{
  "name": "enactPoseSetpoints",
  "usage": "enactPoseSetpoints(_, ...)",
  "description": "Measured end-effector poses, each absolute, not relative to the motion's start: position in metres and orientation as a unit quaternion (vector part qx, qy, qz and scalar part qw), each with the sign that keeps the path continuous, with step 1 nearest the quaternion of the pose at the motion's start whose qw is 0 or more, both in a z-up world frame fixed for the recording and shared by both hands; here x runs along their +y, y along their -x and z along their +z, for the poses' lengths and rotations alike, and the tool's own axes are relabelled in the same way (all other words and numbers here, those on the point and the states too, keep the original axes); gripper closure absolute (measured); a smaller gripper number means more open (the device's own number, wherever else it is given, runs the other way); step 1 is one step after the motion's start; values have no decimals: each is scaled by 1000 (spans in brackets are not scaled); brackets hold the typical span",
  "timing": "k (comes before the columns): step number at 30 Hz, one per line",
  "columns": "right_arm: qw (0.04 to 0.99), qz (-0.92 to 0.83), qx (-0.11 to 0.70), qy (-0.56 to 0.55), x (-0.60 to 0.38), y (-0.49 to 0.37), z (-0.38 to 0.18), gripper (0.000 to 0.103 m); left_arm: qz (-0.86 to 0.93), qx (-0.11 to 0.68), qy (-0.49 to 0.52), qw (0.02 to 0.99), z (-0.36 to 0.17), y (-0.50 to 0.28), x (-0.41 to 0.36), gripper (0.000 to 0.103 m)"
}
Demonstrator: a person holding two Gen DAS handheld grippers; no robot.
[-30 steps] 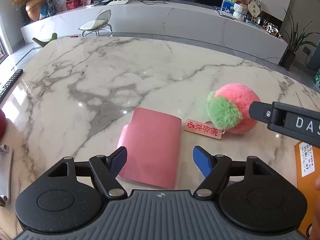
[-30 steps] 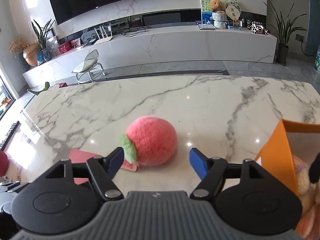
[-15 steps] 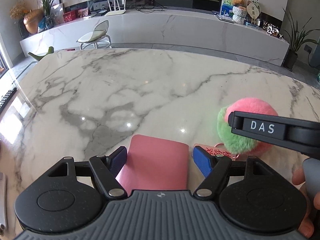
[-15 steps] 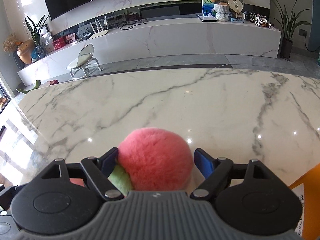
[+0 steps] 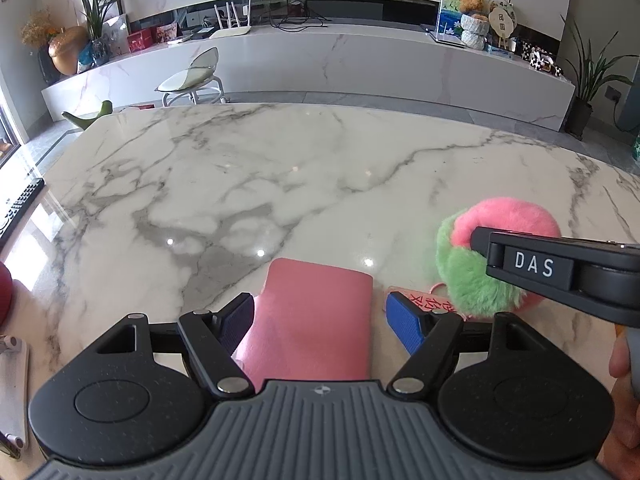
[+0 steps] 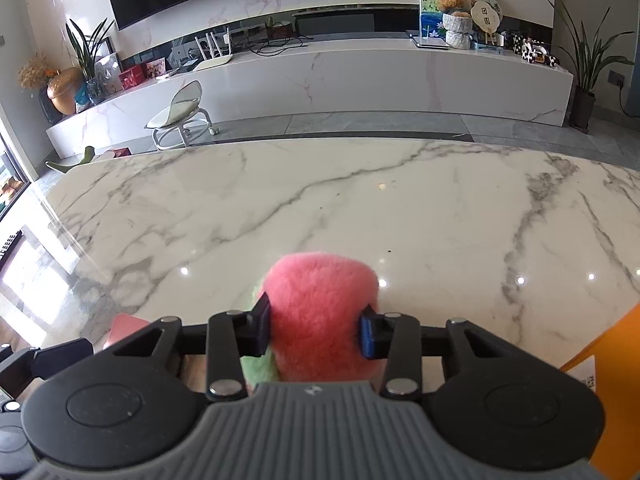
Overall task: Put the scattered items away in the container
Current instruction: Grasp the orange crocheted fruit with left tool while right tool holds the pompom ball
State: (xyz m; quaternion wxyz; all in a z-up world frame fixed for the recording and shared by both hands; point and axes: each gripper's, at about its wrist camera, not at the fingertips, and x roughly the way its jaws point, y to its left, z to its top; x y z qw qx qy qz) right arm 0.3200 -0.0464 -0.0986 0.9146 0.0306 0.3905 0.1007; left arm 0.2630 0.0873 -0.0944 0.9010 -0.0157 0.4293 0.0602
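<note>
A fluffy pink and green plush ball sits on the marble table, squeezed between the blue pads of my right gripper. It also shows at the right of the left wrist view, with the right gripper's black finger across it and a red tag beside it. A flat pink wallet lies between the open jaws of my left gripper, which does not touch it. The orange container stands at the right edge of the right wrist view.
The marble table stretches far ahead. A white object and a dark red thing lie at the left edge, with a black keyboard-like item further back.
My right gripper moved forward around the plush ball and shut on it. My left gripper moved forward so the pink wallet now lies between its open jaws.
</note>
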Motion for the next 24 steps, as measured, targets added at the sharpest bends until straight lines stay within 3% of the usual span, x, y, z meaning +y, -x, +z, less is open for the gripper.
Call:
enactPoseSetpoints(14, 927, 84, 363, -32, -83, -220, -52, 60, 16, 432, 18, 901, -68, -175, 73, 17)
enactPoseSetpoints(24, 921, 100, 376, -36, -95, -149, -59, 60, -7, 453, 18, 891, -83, -129, 55, 17)
